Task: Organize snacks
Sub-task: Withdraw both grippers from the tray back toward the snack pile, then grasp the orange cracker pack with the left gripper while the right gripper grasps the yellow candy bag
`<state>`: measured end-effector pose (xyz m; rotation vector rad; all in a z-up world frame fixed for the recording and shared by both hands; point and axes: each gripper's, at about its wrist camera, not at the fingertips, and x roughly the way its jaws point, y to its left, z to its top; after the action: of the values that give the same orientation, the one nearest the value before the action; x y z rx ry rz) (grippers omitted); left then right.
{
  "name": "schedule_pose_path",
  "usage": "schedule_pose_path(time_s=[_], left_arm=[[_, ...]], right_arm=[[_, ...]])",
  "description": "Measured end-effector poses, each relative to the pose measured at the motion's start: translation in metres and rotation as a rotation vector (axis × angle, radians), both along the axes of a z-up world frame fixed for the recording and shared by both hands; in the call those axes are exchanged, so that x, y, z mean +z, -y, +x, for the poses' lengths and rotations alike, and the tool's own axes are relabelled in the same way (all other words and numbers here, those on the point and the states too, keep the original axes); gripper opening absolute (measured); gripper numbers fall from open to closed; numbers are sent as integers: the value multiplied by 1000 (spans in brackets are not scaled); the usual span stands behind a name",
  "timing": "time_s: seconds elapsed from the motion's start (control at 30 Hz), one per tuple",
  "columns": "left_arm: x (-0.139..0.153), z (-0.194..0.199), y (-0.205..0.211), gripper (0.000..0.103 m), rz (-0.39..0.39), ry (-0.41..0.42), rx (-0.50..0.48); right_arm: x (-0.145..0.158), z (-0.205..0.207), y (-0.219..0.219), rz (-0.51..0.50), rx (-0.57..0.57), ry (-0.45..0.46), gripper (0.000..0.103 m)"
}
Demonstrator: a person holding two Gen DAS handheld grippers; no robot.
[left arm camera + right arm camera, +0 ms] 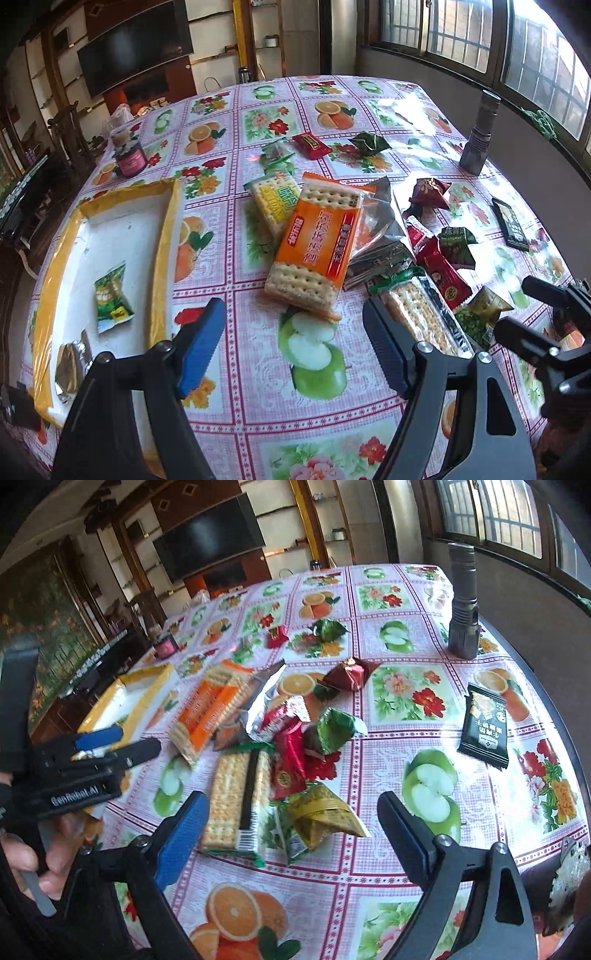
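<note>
Orange cracker pack [314,247] lies on top of the snack heap on the table [258,387], just ahead of the left gripper [291,343], which is open and holds nothing. I think it goes in the white tray [122,236] beside it, where a green packet [112,297] already sits. Right gripper [291,830] hangs open over the gold packet [321,816]; the long cracker pack [236,797] crowds it

Barred windows [461,33], wall-mounted television [136,48], wooden shelving [55,85], daylight across the tablecloth [258,387].
</note>
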<state>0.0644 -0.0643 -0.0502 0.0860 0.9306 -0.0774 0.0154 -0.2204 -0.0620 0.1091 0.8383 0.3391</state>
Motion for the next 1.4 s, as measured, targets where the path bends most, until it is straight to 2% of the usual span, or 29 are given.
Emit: schedule_pose_path(time_s=[0.1, 0.23, 0.33, 0.43, 0.53, 0.67, 0.7, 0.77, 0.83, 1.0, 1.1, 1.17, 1.27, 1.37, 1.4], left_arm=[[-5, 14, -1, 77, -3, -17, -5], [-13, 35, 0, 77, -23, -48, -17], [-21, 50, 5, 77, -19, -71, -33], [-29, 64, 11, 77, -15, -90, -47], [-35, 75, 15, 77, -16, -104, -55], [-43, 84, 17, 76, -26, -131, -52], [-45, 85, 17, 74, -35, -134, -55], [-46, 84, 17, 62, -53, -131, -60], [-44, 82, 18, 56, -50, -125, -54], [-40, 74, 18, 55, -42, -110, -51], [-30, 62, 17, 55, -55, -85, -51], [-23, 56, 15, 55, -58, -72, -46], [-17, 46, 13, 55, -64, -60, -41], [-12, 37, 11, 55, -65, -54, -44], [-10, 34, 9, 55, -69, -51, -44]], right_arm=[[-9, 9, 0, -42, 3, -32, 85], [-21, 20, 2, -68, -4, -84, 71], [-27, 24, 1, -66, 9, -111, 69], [-27, 26, -4, -80, 27, -112, 68], [-27, 28, -7, -96, 29, -110, 58], [-27, 29, -11, -121, 38, -104, 51], [-27, 29, -11, -120, 42, -103, 48], [-27, 29, -9, -104, 42, -104, 41], [-26, 29, -5, -74, 42, -113, 38], [-24, 23, 1, -52, 36, -111, 35], [-15, 14, 6, -34, 30, -90, 29], [-10, 10, 7, -32, 29, -77, 20], [-7, 5, 9, -24, 33, -72, 20], [-11, 5, 4, -51, 43, -95, 24], [-12, 3, 3, -59, 52, -96, 31]])
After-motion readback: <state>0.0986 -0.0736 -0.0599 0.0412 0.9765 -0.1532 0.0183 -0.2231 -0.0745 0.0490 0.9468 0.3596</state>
